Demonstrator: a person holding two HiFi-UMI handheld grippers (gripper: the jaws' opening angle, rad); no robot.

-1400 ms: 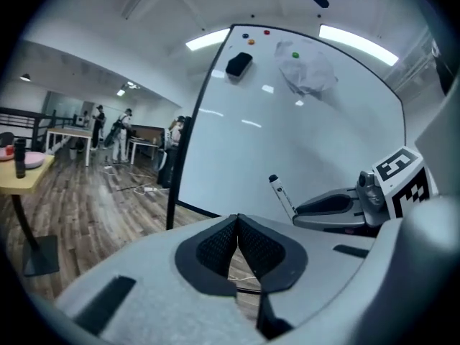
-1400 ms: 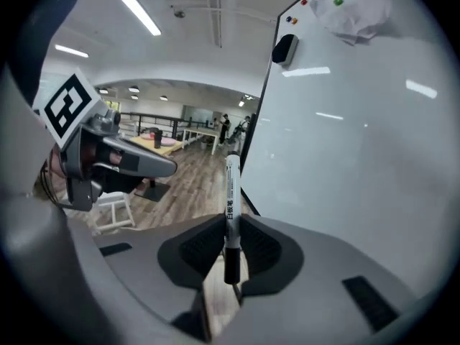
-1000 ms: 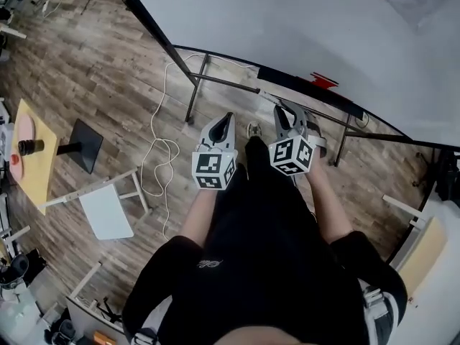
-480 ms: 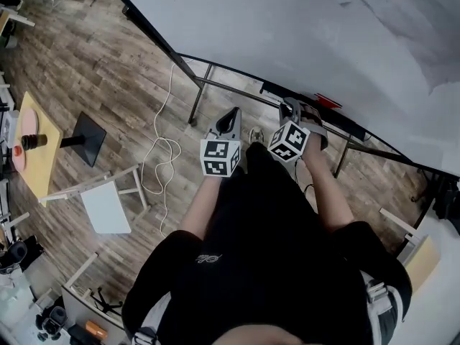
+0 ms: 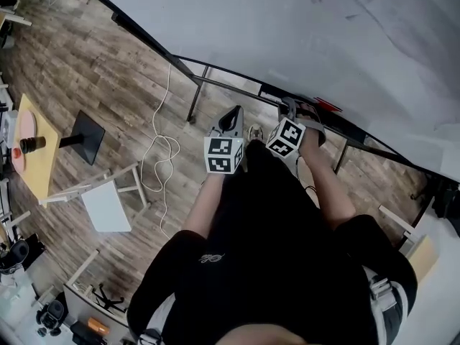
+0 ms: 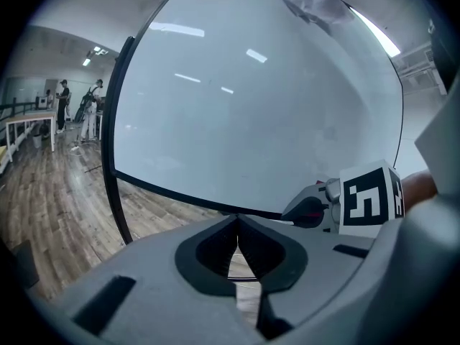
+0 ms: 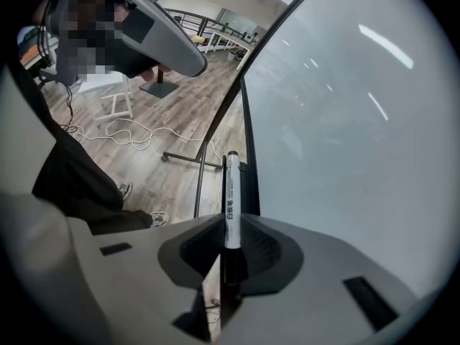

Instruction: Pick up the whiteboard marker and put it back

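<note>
A white whiteboard marker (image 7: 231, 200) with a black cap sticks forward out of my right gripper (image 7: 231, 230), which is shut on its barrel. In the head view my right gripper (image 5: 290, 108) tips down toward the black ledge (image 5: 287, 98) under the whiteboard (image 5: 287, 27). The marker's tip lies close to the whiteboard's (image 7: 345, 121) black bottom edge (image 7: 249, 172). To the right gripper's left, my left gripper (image 5: 231, 118) is shut with nothing between its jaws (image 6: 236, 237). It faces the whiteboard (image 6: 251, 106).
The board stands on a black metal frame (image 5: 195, 95) over wood flooring. A white cable (image 5: 164, 149) snakes across the floor at left, near a white chair (image 5: 106, 207), a black pedestal base (image 5: 88, 139) and a yellow table (image 5: 36, 149). A red object (image 5: 328, 106) sits on the ledge.
Both grippers have moved forward and down toward the board's bottom ledge. The right one has tipped further down with the marker still held.
</note>
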